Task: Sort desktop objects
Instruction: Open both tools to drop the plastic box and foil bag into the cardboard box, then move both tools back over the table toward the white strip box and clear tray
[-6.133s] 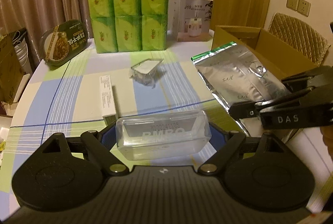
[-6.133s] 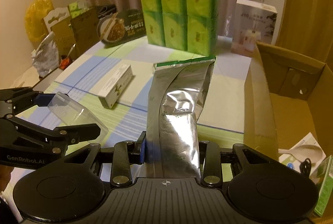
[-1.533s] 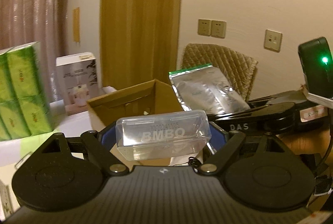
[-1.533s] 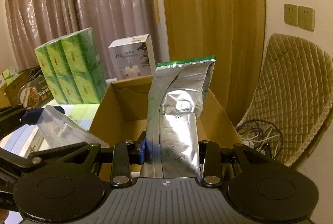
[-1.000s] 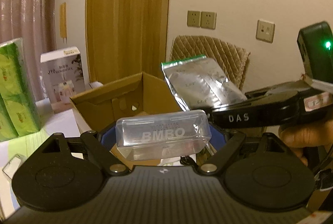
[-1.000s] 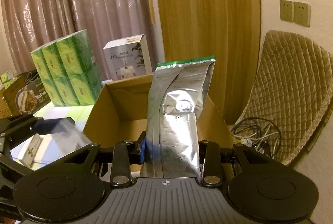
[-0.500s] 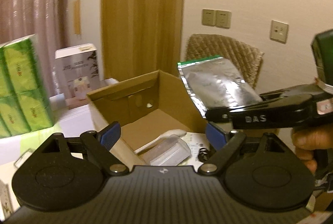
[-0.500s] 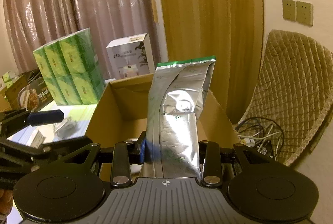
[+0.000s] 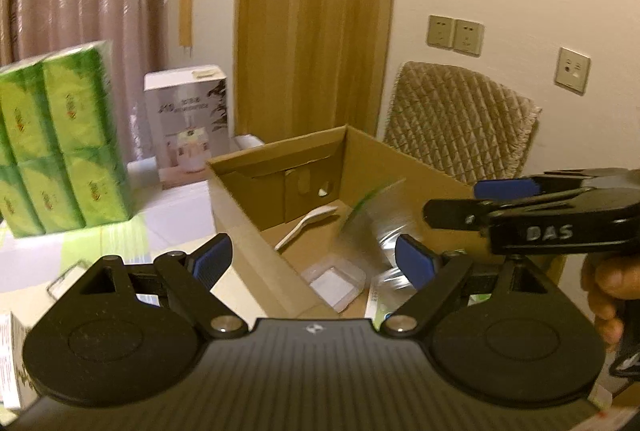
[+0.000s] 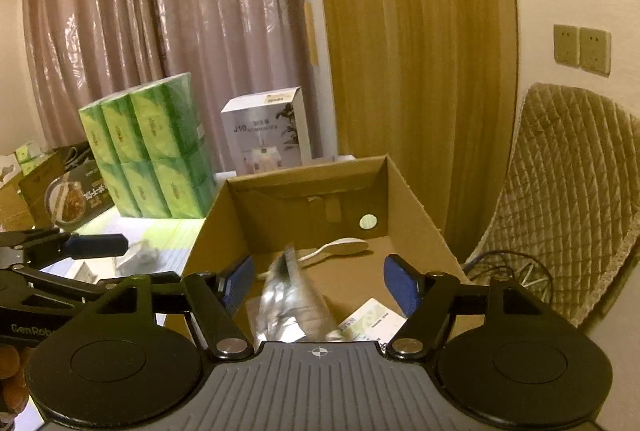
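**Foil pouch released over the box**

The foil pouch (image 10: 288, 295) is blurred and tilted inside the cardboard box (image 10: 416, 199), free of the right gripper (image 10: 318, 285), whose jaws have just been opening and now stand wide with nothing pressed between them. The left gripper (image 9: 312, 259) is spread wide too and empty; the clear plastic case (image 9: 334, 281) lies on the box floor near a white spoon (image 9: 306, 227).

To finish well, lift both grippers straight up clear of the box walls (a snagged rim could tip it), then turn to the table (image 9: 172, 219).
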